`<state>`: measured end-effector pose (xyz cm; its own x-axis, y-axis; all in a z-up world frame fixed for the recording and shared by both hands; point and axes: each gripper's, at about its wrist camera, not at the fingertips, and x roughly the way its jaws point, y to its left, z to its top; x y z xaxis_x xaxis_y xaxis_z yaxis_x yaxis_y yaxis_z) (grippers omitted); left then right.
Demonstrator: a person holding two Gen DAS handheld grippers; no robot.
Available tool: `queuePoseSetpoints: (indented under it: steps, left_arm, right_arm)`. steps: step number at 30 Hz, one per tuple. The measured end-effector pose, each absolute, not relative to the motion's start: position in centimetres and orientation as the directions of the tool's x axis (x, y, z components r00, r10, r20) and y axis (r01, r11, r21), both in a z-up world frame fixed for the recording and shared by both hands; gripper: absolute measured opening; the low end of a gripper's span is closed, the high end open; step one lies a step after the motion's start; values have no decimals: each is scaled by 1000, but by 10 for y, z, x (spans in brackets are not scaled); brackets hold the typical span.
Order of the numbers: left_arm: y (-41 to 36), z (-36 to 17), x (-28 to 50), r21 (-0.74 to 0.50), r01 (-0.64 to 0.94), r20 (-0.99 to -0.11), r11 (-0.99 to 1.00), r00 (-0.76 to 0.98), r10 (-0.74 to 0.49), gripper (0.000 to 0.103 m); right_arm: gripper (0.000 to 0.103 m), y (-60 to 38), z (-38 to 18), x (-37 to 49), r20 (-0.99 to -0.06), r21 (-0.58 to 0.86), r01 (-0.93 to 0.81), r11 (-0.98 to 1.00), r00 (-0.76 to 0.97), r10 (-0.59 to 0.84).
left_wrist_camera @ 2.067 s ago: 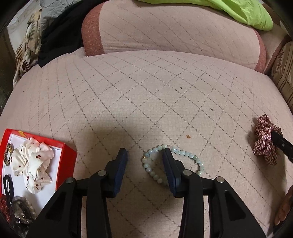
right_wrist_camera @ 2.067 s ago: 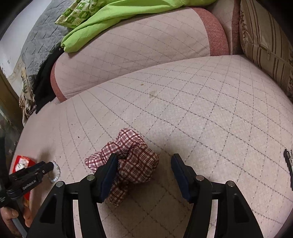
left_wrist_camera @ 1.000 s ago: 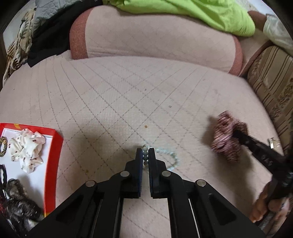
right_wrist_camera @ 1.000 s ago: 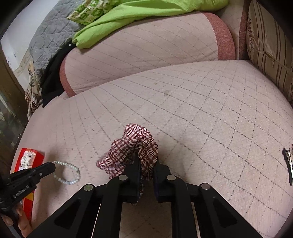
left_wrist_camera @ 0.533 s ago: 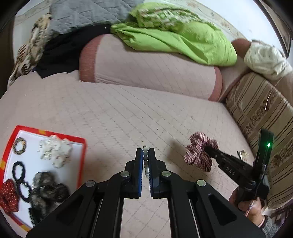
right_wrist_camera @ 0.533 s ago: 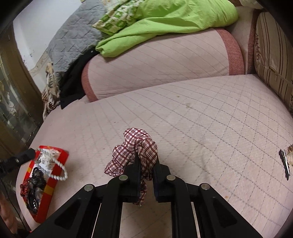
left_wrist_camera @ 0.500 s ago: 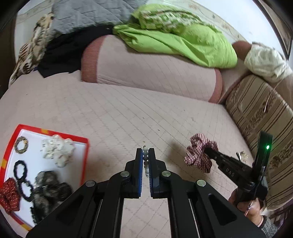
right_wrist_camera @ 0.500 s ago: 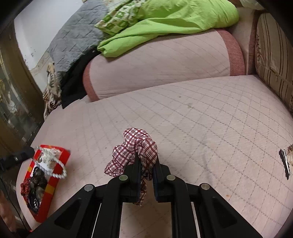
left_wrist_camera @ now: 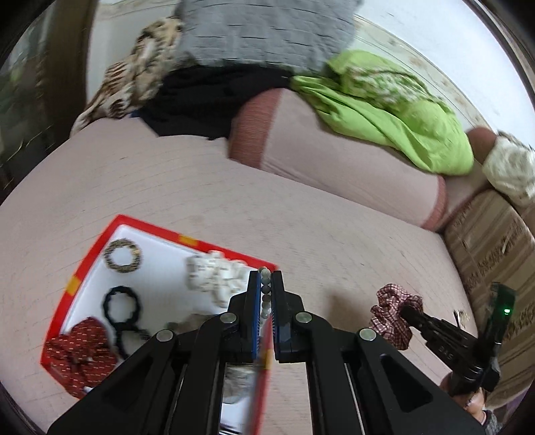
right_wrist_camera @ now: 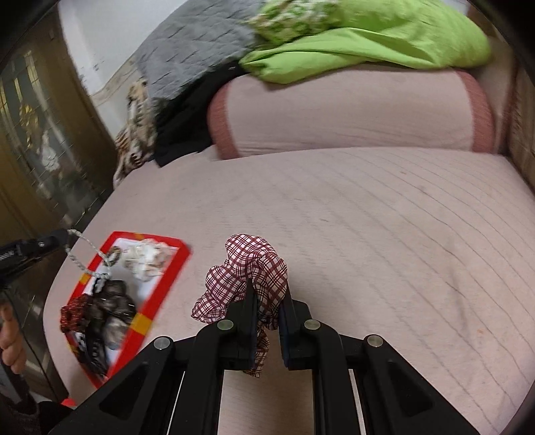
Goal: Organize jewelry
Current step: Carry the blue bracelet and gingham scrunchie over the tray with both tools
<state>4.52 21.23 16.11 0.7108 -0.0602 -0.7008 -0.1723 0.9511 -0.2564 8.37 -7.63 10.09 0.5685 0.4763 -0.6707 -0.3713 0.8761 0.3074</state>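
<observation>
Left claw: the left claw is clamped on a pale bead bracelet, beads stacked in a column between its blue-edged pads; in the right wrist view the bracelet dangles as a loop from the claw tip above the tray's left end.
Right claw: the right claw pinches a red-and-white plaid scrunchie, held clear of the sofa seat; the fabric bunches above the tips and a tail hangs below them. In the left wrist view, the scrunchie sits at the end of that claw, to the right of the tray.
Tray: a red-rimmed white tray lies on the seat under the left claw. Inside: a cream scrunchie near the far rim, a speckled ring-shaped hair tie, a black looped hair tie, a dark red scrunchie at the near corner and dark patterned scrunchies beside it.
Sofa: a pink quilted seat with a bolster cushion behind it.
Backrest pile: a lime-green cloth, a grey quilt and a black garment.
</observation>
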Motion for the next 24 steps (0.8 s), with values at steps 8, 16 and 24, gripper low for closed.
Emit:
queuePoseSetpoints:
  steps: [8,16,24]
  left_arm:
    - [280,132,49,-320,-279,-722,905,690,-42,5]
    - [330,111,68,-396,-333,-721,856,690,-66,5]
    - [375,60,80,-375,-467,-804,801,594,-30,5]
  right_arm:
    - [12,15,122,82,-671,256,-505,824,521,528]
    - [12,105,117,94,-697,269,-574,773,438,568]
    - [12,193,104,108,-743,290,-617,731,336,579]
